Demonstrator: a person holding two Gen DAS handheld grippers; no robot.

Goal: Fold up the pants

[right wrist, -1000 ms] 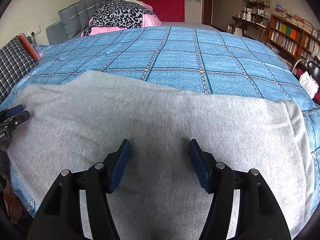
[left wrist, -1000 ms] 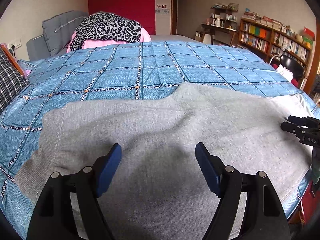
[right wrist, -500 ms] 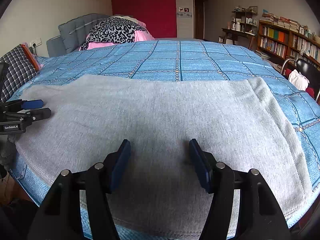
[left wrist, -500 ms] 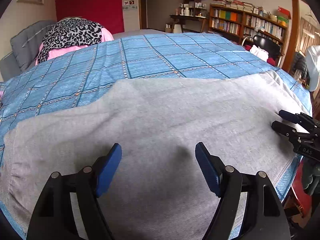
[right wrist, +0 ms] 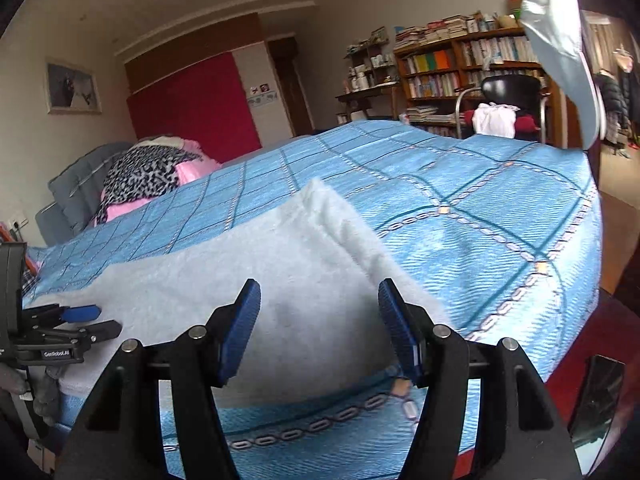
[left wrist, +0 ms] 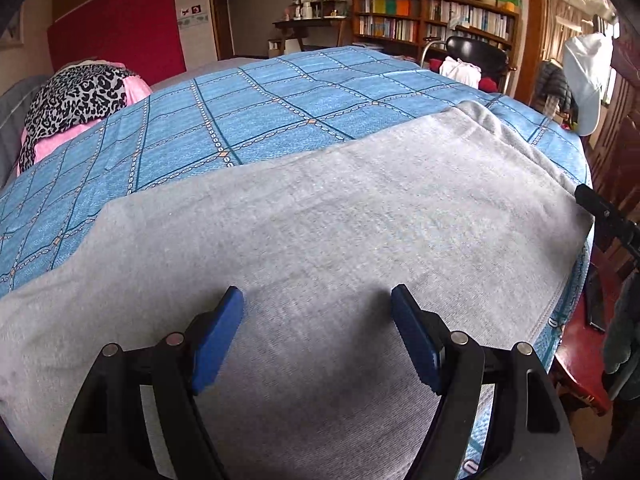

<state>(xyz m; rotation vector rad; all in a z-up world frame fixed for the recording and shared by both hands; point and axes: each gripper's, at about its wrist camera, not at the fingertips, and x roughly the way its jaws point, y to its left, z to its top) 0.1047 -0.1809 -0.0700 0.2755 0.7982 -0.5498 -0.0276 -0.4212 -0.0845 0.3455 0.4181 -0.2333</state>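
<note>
Pants [left wrist: 320,216] on bed, left gripper [left wrist: 318,320] and right gripper [right wrist: 320,316] parted, empty

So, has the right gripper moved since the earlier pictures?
Yes. The right gripper went rightward along the pants, to their end; the bookshelf now looms nearer.

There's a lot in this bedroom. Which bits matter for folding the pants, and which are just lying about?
Part of the job:
- grey pants, spread on the bed
- left gripper, open above them
- right gripper, open near their end
- blue bedspread they lie on

Just lying about:
- leopard-print cloth on pink bedding
- bookshelf
- black chair with clothes
- red wall panel
</note>
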